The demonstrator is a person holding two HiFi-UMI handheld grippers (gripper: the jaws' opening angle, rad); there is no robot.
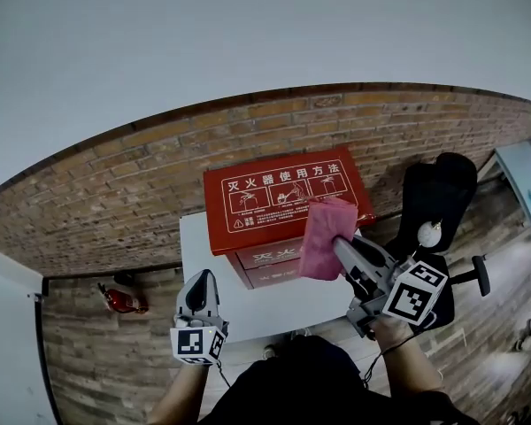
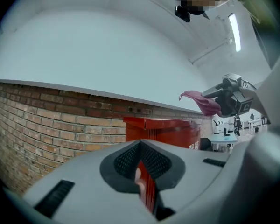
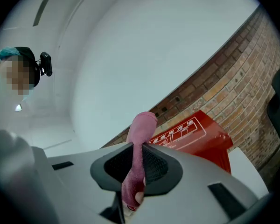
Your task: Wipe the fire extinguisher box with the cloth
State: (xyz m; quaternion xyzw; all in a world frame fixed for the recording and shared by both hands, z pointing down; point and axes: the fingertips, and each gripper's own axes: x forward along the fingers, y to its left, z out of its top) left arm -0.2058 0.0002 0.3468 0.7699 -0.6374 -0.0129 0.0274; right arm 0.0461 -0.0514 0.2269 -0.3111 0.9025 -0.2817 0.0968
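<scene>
fire extinguisher box [image 1: 288, 193]: red cabinet, white printed instructions on its sloped lid. it stands on the far part of the white table [image 1: 203, 246], backed against the brick wall [image 1: 115, 184]. judged rigid and heavy enough to stay put under a wipe. the painted faces look smooth, so the fabric should slide easily; no need to grasp the box itself. cloth [image 1: 323, 237]: pink, soft, limp, light. it hangs in front of the lid's near right corner; contact with the box cannot be told. right gripper [image 1: 340, 244]: jaws pinch the cloth by a bunched fold, a sound hold that leaves the loose part free to drag. left gripper [image 1: 202, 277]: jaws pressed together, nothing held, over the table's near left. room: plain pale wall above the brick, black chair [image 1: 438, 193] at right, small red extinguisher [image 1: 119, 299] on the floor at left.
</scene>
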